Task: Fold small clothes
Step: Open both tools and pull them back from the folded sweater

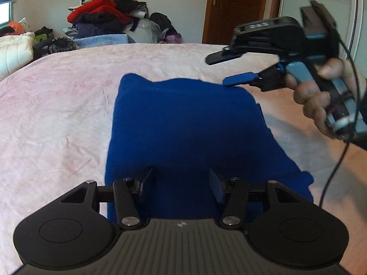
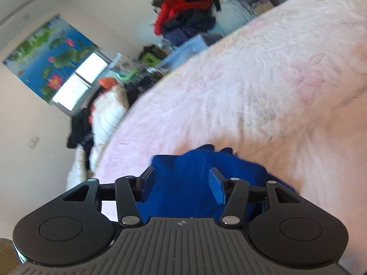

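- The blue garment [image 1: 183, 133] lies on the pink bedspread [image 1: 57, 105] just ahead of and under the left claw [image 1: 181, 185], as a fairly neat, roughly rectangular block. It looks folded at least once.
- Its right edge is ragged, with a corner sticking out near the lower right, so my guess is the fold wants tidying or one more fold; I cannot tell how many layers there are.
- No other small clothes show on the bed near either claw. The heap of clothes [image 1: 103, 16] sits well beyond the far edge of the bed.
- The left claw stands spread about halfway, with blue cloth showing between the fingers but neither pad pressing on it: it holds nothing.
- The right claw [image 1: 231, 68], held in a hand [image 1: 321, 96], hovers over the garment's far right corner, fingers apart and empty; the lower finger seems just at the cloth's edge.
- From its own camera the right claw [image 2: 182, 185] is likewise spread, the garment [image 2: 183, 183] below it.
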The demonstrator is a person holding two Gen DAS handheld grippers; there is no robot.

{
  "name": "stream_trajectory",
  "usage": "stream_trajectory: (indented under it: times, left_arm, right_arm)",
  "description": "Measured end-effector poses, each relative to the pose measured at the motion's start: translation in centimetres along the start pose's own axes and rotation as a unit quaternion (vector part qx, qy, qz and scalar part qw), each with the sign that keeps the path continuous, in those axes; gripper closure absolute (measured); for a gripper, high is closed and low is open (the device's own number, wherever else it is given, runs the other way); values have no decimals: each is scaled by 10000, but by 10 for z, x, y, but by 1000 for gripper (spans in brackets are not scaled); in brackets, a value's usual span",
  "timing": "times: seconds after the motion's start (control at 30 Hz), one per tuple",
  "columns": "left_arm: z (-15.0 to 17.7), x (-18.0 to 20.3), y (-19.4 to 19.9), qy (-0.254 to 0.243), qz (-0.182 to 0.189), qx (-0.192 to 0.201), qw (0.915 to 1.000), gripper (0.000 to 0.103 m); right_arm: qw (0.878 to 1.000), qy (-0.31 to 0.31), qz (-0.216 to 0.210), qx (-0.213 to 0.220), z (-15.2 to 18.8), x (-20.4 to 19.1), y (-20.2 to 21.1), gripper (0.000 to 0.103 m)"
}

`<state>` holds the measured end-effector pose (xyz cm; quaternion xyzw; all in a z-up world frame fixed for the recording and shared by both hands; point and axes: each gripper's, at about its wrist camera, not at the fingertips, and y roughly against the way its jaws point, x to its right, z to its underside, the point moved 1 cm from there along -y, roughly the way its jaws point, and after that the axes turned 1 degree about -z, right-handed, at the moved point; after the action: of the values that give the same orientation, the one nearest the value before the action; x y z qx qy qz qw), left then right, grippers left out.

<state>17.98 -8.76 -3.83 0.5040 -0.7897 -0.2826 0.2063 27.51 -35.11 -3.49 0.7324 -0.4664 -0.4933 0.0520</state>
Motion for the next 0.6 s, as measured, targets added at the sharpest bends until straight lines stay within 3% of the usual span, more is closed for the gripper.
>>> stream_trajectory:
  times: [0.03, 0.07, 0.2, 0.33, 0.37, 0.4, 0.47, 0.53, 0.6]
  left_arm:
    - [5, 0, -2, -67, -8, 11, 10000, 48]
    - [9, 1, -1, -135, -6, 91, 9999, 48]
    - [12, -3, -6, -135, 94, 115, 9998, 47]
    - [8, -3, -3, -155, 8, 119, 9998, 46]
    - [9, -3, 3, -86, -50, 124, 9999, 46]
    - [11, -3, 10, -38, -121, 122, 9998, 46]
    - [19, 1, 31, 69, -393, 126, 9991, 43]
    - [32, 1, 51, 278, -563, 225, 9978, 35]
    - [46, 3, 62, 420, -813, 280, 9954, 33]
  right_arm:
    - [9989, 61, 332, -324, 6, 6, -17, 43]
    - [9982, 234, 432, -336, 10, 11, -23, 50]
    - [9992, 251, 249, -178, 19, 21, -15, 54]
    - [9982, 118, 578, 128, 28, 5, 7, 49]
    - [9984, 177, 486, 239, 36, -5, 21, 50]
    - [9985, 264, 329, 357, 49, -15, 38, 49]
    - [9970, 548, 211, 507, 83, -35, 75, 34]
    - [9931, 902, 382, 639, 127, -49, 108, 29]
    - [9914, 961, 708, 538, 167, -50, 128, 26]
